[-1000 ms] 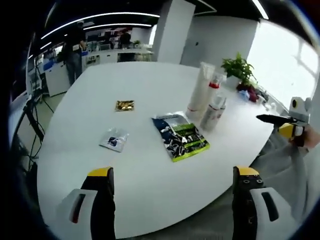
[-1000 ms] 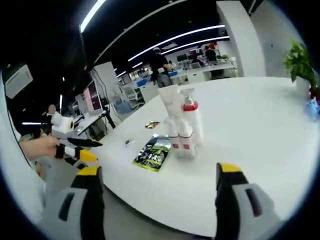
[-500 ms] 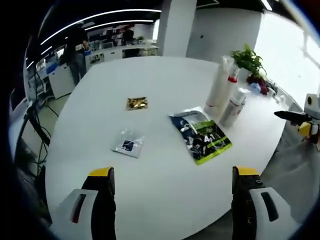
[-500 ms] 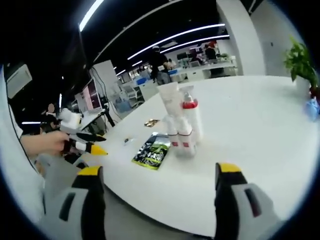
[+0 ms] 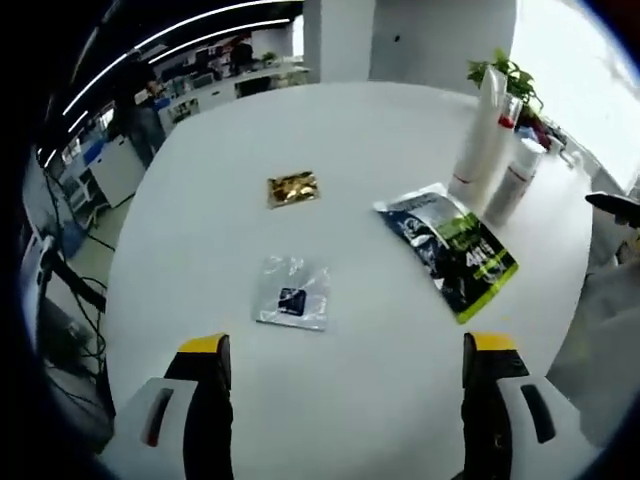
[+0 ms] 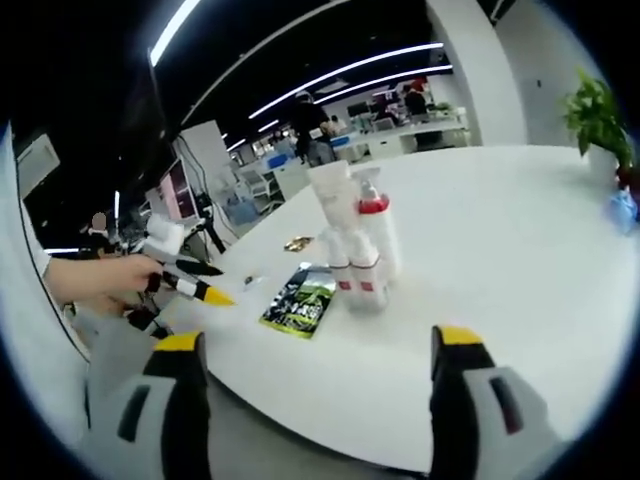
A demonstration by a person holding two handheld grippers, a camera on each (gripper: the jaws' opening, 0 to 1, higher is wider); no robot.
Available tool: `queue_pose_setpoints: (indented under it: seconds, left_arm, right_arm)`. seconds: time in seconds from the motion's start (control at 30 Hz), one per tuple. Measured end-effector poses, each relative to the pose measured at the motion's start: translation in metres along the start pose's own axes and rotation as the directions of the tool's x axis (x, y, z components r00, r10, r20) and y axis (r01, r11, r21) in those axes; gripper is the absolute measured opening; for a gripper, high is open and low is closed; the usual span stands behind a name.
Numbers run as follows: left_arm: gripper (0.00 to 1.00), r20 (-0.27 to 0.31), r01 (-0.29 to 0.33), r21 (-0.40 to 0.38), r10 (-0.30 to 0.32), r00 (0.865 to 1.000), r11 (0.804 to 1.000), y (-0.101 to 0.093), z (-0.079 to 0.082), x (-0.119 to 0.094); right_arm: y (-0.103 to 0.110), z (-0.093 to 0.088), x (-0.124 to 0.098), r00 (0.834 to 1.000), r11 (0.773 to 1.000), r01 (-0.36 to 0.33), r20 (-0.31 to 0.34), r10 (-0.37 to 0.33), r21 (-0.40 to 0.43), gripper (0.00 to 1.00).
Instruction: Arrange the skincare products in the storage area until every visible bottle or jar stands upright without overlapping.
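Pouch (image 5: 448,248) lettering blurred, unreadable

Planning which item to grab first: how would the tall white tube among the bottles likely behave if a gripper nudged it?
The tall white tube stands upright on a narrow end, so it would probably tip easily. It stands close against the red-capped bottle, so a push may topple that too. It looks like a soft tube, likely light.

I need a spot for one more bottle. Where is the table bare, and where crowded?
Bare: the white table right of the bottle cluster. Crowded: the cluster itself, with the green pouch lying close beside it.
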State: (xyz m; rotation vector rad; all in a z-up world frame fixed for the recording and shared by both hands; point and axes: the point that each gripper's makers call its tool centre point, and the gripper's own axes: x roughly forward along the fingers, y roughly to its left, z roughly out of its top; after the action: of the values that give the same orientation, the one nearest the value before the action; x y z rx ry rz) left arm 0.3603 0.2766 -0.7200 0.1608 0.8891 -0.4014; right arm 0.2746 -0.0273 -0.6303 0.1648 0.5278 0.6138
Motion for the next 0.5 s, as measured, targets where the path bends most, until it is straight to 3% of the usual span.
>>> queue_pose_setpoints:
  seconds: [0.3, 0.5]
  left_arm:
    - [0.91, -0.075, 0.002, 0.046, 0.001, 0.997, 0.999, 0.021, 0.01, 0.028]
    - [0.81, -0.12, 0.01, 0.079, 0.0, 0.993, 0.997, 0.026, 0.016, 0.037]
  right_arm:
    - [-0.005, 0.0, 0.0, 1.0, 1.0, 0.021, 0.003, -0.021, 0.017, 0.92]
    - [-0.007, 0.0, 0.0, 0.999, 0.999, 0.032, 0.002, -0.032, 0.026, 0.91]
